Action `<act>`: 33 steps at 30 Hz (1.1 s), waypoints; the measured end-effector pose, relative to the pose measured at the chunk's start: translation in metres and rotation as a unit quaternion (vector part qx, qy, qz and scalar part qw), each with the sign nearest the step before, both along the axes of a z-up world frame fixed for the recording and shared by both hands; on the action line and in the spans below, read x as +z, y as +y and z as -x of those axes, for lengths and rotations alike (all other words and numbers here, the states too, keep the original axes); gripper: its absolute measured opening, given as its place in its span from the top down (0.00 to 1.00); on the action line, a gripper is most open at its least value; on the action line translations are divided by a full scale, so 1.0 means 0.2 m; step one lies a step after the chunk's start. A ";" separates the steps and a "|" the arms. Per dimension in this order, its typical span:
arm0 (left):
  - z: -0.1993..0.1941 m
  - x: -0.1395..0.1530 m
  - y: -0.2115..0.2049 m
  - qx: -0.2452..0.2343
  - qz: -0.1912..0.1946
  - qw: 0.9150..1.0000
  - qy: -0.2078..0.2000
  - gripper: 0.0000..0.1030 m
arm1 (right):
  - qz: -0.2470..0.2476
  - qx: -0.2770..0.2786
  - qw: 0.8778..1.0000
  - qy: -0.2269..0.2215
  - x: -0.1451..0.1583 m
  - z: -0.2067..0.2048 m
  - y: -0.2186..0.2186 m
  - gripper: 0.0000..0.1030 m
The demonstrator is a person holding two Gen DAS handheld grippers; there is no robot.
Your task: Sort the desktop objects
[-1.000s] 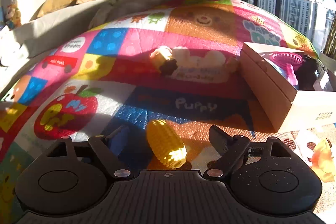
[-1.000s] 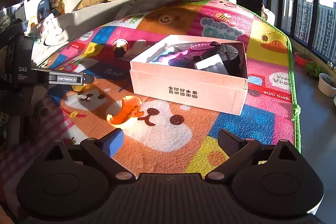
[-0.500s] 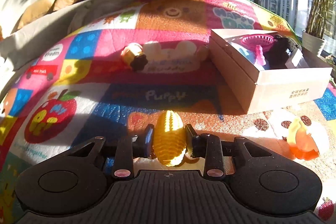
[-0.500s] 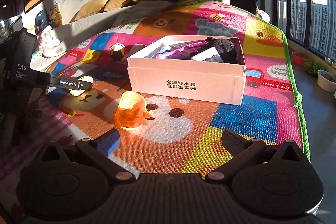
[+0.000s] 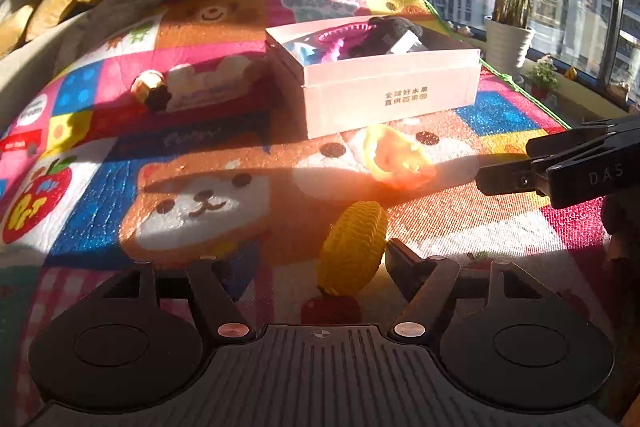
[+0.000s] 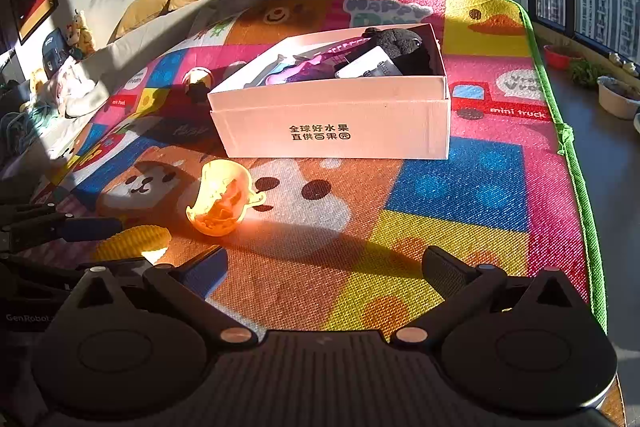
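Between our left hand-held gripper's [image 5: 312,267] half-open jaws (they just opened) lies the toy corn [image 5: 354,243], touching one finger, not squeezed. At twelve o'clock waits the box [image 5: 390,97]. Our right hand-held gripper [image 6: 324,269] gapes empty.

I see the toy corn [image 5: 354,247] lying on the play mat [image 5: 100,195] between my left gripper [image 5: 308,263]'s spread fingers, close against the right one. Beyond it lies the tipped cup [image 5: 394,157], and behind that the cardboard box [image 5: 384,95], with a plush toy [image 6: 404,45] at its far end. A small figurine [image 5: 151,91] sits left of the box.
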State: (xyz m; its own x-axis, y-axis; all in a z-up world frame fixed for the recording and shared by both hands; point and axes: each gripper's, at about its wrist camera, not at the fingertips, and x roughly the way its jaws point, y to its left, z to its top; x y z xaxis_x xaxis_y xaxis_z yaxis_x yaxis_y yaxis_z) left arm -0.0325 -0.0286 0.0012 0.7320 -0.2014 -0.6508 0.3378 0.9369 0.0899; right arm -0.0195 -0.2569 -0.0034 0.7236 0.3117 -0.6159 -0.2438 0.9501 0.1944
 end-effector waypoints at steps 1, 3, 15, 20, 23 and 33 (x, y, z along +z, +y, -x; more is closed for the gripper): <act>-0.01 0.00 0.02 0.009 -0.005 1.000 0.001 0.20 | 0.003 0.000 1.000 0.000 0.00 0.00 0.00 0.00; -0.02 0.00 0.06 0.022 -0.011 1.000 0.000 0.09 | 0.015 0.002 1.000 0.002 0.00 0.00 0.02 0.00; -0.08 -0.01 0.23 0.103 -0.002 0.995 -0.007 0.02 | 0.058 0.022 0.998 0.011 -0.01 -0.01 0.06 0.00; -0.07 -0.02 0.23 0.107 0.004 0.994 -0.001 0.00 | 0.091 0.066 0.994 -0.003 0.01 0.02 0.16 0.00; -0.07 -0.03 0.24 0.109 0.010 0.994 0.002 0.00 | 0.097 0.102 0.989 -0.047 0.06 0.05 0.26 0.00; -0.08 -0.03 0.26 0.112 0.024 0.993 0.009 0.00 | 0.054 0.103 0.993 0.001 0.04 -0.24 0.39 0.06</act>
State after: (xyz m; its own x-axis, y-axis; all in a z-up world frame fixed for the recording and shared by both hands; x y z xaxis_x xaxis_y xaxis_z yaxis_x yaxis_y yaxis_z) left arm -0.0174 0.0233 -0.0045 0.7498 -0.0659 -0.6584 0.1207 0.9920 0.0381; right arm 0.0287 -0.1788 0.0052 0.6495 0.3852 -0.6556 -0.4346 0.8955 0.0956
